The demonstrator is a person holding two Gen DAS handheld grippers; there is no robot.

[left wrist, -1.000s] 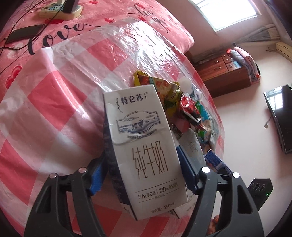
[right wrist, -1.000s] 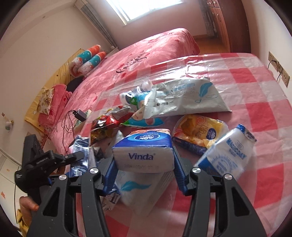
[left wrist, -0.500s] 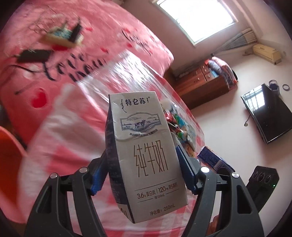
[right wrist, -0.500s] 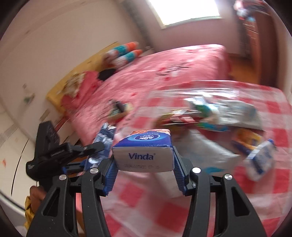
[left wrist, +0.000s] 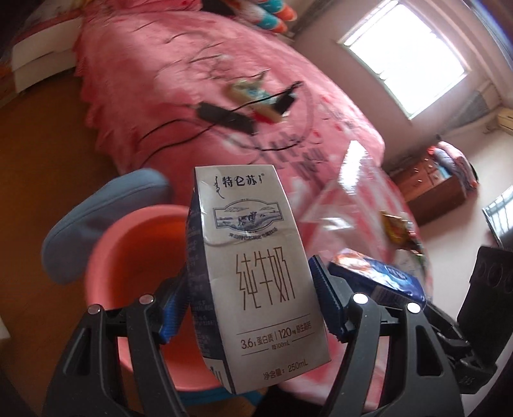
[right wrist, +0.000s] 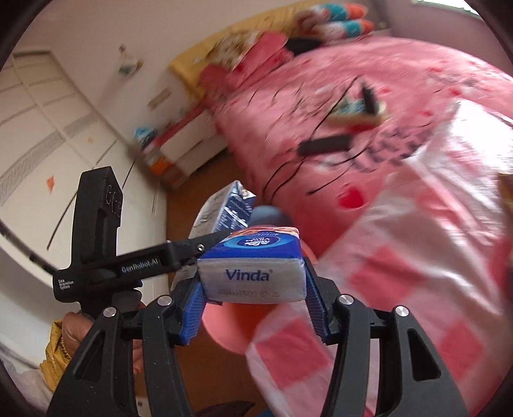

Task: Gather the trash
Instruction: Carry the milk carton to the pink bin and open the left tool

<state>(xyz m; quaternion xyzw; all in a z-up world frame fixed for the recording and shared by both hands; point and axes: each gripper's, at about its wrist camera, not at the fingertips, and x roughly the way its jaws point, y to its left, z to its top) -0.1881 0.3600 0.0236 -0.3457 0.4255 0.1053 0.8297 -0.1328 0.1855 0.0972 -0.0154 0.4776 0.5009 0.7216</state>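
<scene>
Pink basin (left wrist: 134, 243) at lower left of the left wrist view, near rim and centre hidden behind milk carton (left wrist: 253, 276); in the right wrist view, mostly hidden under tissue pack (right wrist: 253, 269). Power strip (left wrist: 253, 93) and cables on pink bedspread (left wrist: 192, 64) smeared by motion blur, detail unreadable. Wrappers (left wrist: 397, 227) at right edge too blurred to identify.

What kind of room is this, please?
Most likely a home bedroom: a bed under a pink bedspread, pillows at its head, and a wooden dresser near the window.
</scene>
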